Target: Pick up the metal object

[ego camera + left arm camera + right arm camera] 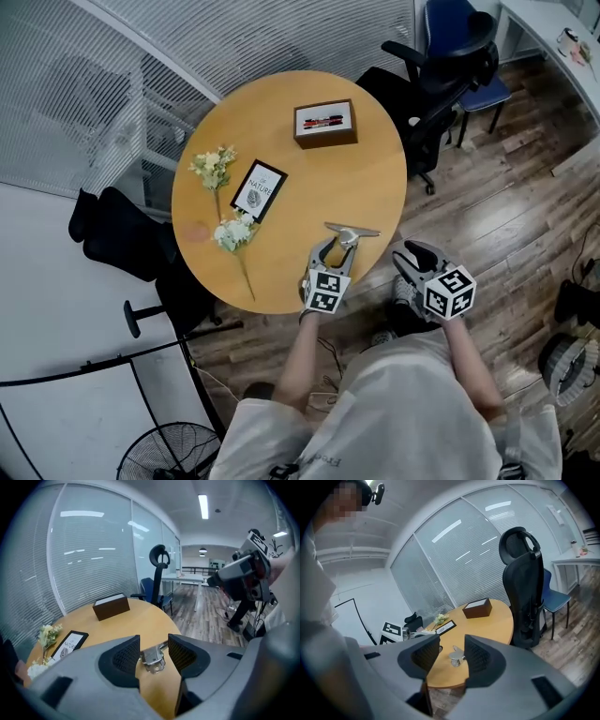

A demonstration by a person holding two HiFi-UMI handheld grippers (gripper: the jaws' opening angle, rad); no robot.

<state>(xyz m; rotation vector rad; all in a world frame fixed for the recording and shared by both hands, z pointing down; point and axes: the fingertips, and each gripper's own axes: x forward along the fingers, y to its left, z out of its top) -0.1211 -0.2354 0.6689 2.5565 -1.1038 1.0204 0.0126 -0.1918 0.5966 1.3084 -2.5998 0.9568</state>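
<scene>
A small metal object (352, 232) with a flat crossbar and a short handle lies on the round wooden table (366, 178) near its front edge. My left gripper (337, 251) reaches over that edge, its jaws standing either side of the handle. In the left gripper view the metal object (153, 658) sits in the gap between the dark ribbed pads (125, 657), with a sliver of table showing on both sides. My right gripper (417, 255) hangs open beside the table, above the floor, with nothing between its fingers. From the right gripper view the metal object (456, 656) lies well beyond the jaws.
On the table stand a brown box (325, 124) at the far side, a framed card (259, 189) and two flower sprigs (225, 202) to the left. A black office chair (441, 75) is close behind the table's right side. A fan (169, 450) stands at the lower left.
</scene>
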